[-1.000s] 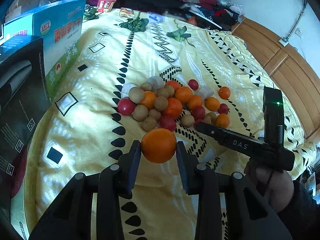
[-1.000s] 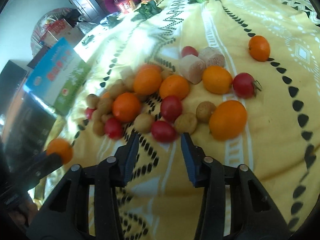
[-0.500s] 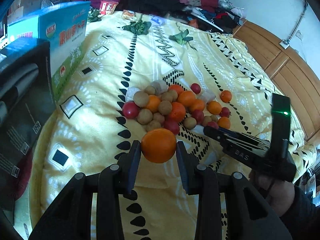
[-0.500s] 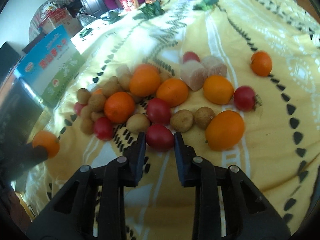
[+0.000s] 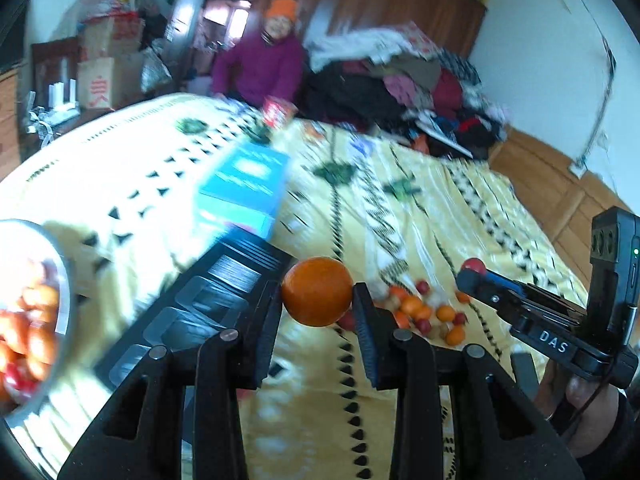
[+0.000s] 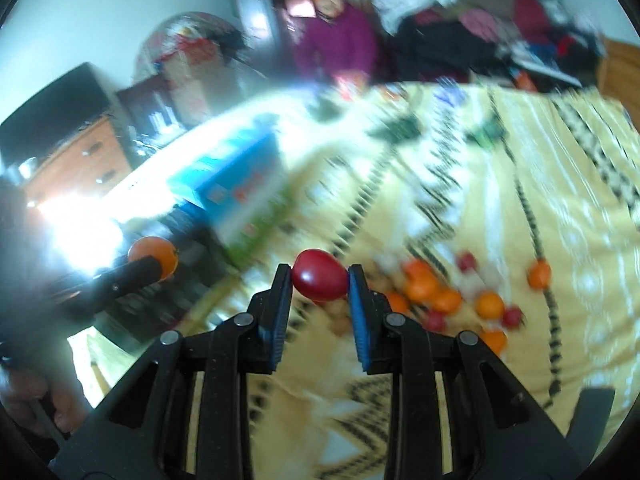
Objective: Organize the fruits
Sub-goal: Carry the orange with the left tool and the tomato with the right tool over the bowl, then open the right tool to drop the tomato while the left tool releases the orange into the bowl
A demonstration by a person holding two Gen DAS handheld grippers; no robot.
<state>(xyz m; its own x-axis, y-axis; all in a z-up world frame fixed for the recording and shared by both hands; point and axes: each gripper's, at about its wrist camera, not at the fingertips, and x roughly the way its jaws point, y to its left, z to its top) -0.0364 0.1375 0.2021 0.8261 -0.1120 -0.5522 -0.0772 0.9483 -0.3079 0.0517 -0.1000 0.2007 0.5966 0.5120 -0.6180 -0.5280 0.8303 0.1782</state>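
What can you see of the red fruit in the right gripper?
The red cherry tomato is small, oval, smooth and glossy, with a highlight on its skin. It sits clamped between the blue pads of the right gripper, at the fingertips, held clear above the yellow bedspread and the fruit pile. Only the pads touch it. The left wrist view shows it at the same tips.

Lighting: daylight, bright overall. Right wrist view: blown-out white glare at left. Both views: heavy motion smear across the yellow bedspread (image 5: 420,216) and far clutter; gripper fingers near the lens stay sharp. Fisheye bending and dark vignette at the corners.
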